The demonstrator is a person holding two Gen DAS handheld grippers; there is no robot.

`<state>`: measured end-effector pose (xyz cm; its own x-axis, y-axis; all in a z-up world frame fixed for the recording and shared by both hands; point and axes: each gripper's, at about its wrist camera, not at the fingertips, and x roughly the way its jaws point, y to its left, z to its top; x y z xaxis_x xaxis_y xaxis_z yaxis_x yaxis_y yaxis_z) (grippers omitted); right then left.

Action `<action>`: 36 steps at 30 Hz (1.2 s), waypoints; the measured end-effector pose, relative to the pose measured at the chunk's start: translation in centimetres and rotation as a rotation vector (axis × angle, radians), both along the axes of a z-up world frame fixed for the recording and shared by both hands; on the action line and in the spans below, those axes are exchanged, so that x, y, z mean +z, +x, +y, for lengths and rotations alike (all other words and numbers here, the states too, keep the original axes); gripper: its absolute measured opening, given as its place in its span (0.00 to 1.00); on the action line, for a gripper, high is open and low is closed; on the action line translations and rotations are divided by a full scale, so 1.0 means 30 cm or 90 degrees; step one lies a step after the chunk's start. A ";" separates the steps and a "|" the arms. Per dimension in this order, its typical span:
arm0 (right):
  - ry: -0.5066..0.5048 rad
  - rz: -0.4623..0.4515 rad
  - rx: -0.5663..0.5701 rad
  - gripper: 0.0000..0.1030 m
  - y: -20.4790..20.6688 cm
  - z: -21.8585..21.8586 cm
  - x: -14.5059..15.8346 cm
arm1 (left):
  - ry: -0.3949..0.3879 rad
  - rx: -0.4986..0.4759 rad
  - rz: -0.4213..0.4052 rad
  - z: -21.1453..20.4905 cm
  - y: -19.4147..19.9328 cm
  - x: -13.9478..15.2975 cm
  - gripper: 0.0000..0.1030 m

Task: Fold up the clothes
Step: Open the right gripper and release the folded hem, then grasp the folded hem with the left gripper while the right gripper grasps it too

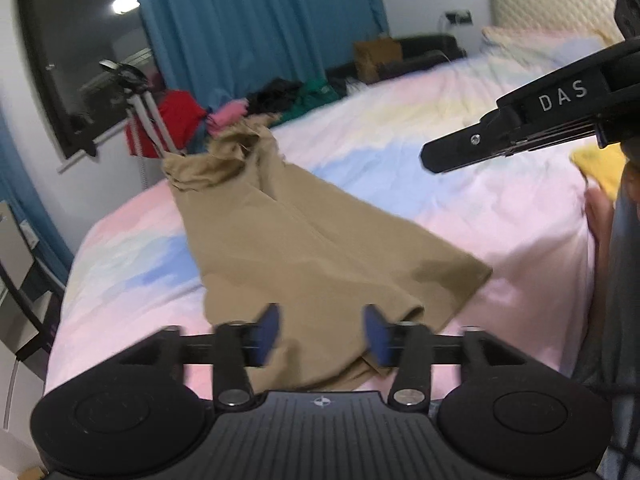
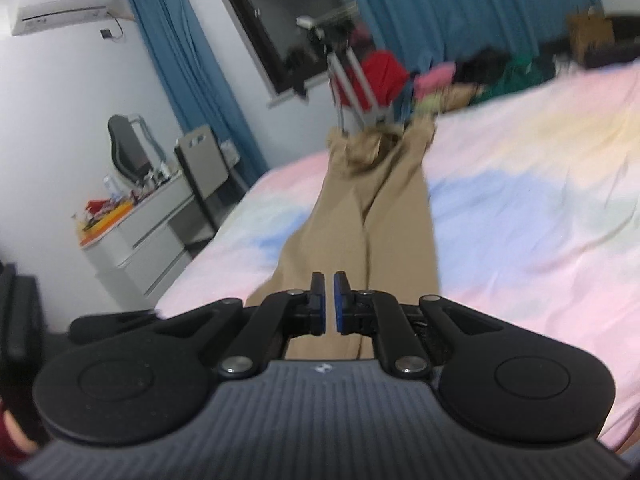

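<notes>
Across the pastel bed (image 1: pixel 460 208), the tan trousers (image 1: pixel 304 240) are lying stretched lengthwise, their bunched waistband (image 1: pixel 224 156) at the far edge and the leg ends reaching back toward me. I am holding my left tool (image 1: pixel 320 334) low over the near leg ends with its blue pads (image 1: pixel 270 334) standing well apart and nothing between them; the cloth is only passing beneath the gap, which I judge leaves me free to take a hem or smooth it. My right tool (image 2: pixel 329 304) is hovering over the trousers near the leg ends, its pads nearly closed, a thin slit showing between them, and I see no fabric caught there; in the left view it is hanging high, off to the right above the bed. The legs are lying side by side and flat, an arrangement that would suit either laying the garment out for a fold or pausing between folds. Beyond the waistband a pile of other clothes (image 1: pixel 280 96) is waiting beside a red garment (image 1: pixel 176 116) and blue curtains (image 1: pixel 256 20).
</notes>
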<state>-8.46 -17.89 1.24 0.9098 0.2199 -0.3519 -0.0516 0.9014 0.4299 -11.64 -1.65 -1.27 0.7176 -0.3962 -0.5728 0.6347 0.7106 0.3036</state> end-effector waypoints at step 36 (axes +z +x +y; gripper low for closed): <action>0.314 0.286 0.008 0.17 0.212 -0.159 -0.309 | -0.482 0.288 0.538 0.334 0.341 -0.184 0.08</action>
